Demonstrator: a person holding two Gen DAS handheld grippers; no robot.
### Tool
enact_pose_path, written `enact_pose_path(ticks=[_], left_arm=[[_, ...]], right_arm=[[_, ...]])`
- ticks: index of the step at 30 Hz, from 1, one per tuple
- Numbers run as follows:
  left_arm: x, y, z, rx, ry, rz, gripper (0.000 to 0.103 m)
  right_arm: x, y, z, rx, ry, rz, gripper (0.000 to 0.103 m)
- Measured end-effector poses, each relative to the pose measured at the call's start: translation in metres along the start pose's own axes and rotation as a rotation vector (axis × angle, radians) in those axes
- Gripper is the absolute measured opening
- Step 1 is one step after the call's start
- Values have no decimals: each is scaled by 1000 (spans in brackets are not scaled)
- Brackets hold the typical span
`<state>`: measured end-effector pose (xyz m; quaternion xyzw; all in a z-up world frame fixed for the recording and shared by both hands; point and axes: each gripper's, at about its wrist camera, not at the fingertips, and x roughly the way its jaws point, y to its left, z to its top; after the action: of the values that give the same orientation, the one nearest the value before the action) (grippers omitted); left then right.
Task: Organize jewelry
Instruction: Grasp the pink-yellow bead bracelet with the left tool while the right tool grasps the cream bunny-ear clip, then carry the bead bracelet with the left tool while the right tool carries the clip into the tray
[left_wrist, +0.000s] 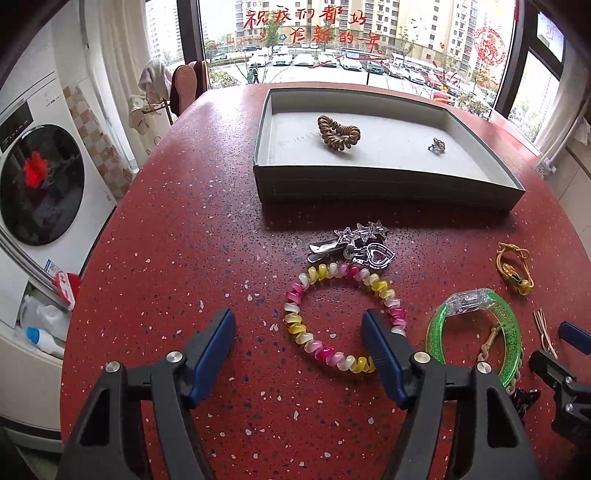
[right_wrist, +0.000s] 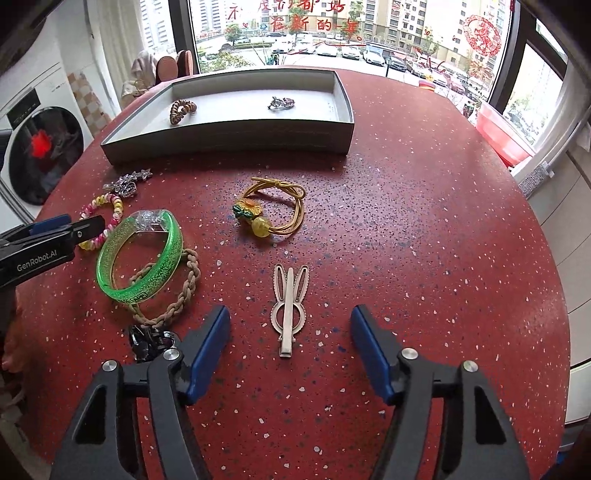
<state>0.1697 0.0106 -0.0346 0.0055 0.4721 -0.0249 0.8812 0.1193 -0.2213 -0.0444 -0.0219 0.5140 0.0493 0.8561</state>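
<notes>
With both sets of jaws gaping wide and empty: lining right gripper (right_wrist: 290, 341) over bunny clip (right_wrist: 290, 308) dead ahead, straddling shaft, closing square; left gripper (left_wrist: 298, 341) hovering beside spiral band (left_wrist: 341, 308).

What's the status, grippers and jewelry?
Left gripper open by coil bracelet. Right gripper open around bunny clip. Tray holds two pieces. Nothing blocking.

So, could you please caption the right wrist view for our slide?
Open right gripper poised over a rabbit-shaped hair clip on the red table, grey tray beyond.
</notes>
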Motion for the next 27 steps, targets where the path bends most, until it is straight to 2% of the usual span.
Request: enact_pose_path(ticks=[1, 3, 4, 6, 7, 8, 9, 18, 27], left_arm=[[-1, -2, 0, 11, -4, -6, 78], [-3, -8, -1, 38, -13, -18, 64], [-4, -11, -2, 50, -16, -25, 61], [-5, -16, -3, 72, -19, -36, 48], [-5, -18, -3, 82, -20, -40, 43], [-6, -19, -3, 90, -21, -45, 34], [-6, -21, -4, 96, -22, -39, 29], [-16, -5, -5, 27, -35, -134, 28], [-38, 7, 3, 4, -88, -169, 28]], right_arm=[[0, 2, 0, -5, 0, 1, 62], [-2, 5, 0, -14, -2, 8, 56], [-2, 7, 0, -18, -2, 11, 52], [-4, 9, -1, -25, -2, 14, 41], [-4, 10, -1, -26, -2, 22, 33], [-5, 10, -1, -27, -2, 21, 18], [-6, 11, -2, -27, -3, 24, 18], [-11, -7, -1, 54, -32, 89, 17], [-27, -19, 12, 115, -94, 182, 17]])
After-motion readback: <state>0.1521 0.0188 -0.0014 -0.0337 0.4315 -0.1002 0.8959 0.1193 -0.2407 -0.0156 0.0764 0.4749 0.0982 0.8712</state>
